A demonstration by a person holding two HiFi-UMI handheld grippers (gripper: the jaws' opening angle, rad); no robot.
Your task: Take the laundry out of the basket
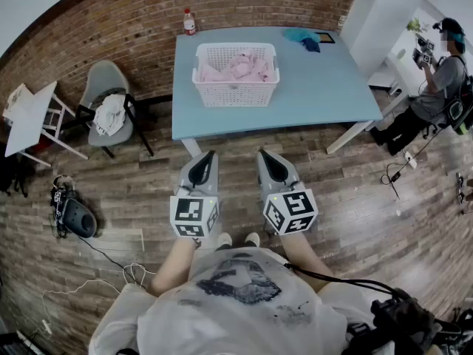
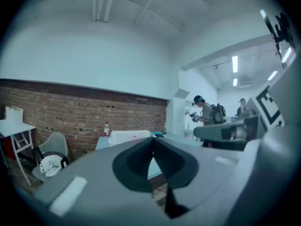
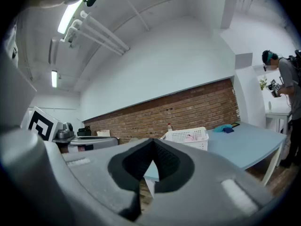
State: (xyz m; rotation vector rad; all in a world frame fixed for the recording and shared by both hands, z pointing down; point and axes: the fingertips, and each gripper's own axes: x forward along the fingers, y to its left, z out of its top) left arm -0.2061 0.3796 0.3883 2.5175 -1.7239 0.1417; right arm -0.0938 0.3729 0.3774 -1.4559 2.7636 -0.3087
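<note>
Jaws of left gripper (image 1: 209, 156) and right gripper (image 1: 264, 155) clenched together, holding nothing (basket (image 1: 236, 89) well apart)

A light blue table (image 1: 318, 87) stands against the far brick wall (image 1: 133, 21). A bottle (image 1: 189, 22) sits at its far left corner and a blue cloth (image 1: 301, 34) at the far right. To the left stands a grey chair (image 1: 103, 80), with a white side table (image 1: 29, 117) beyond it. A person (image 1: 436, 87) stands far right. Cables (image 1: 111, 265) trail over the near-left floor.
</note>
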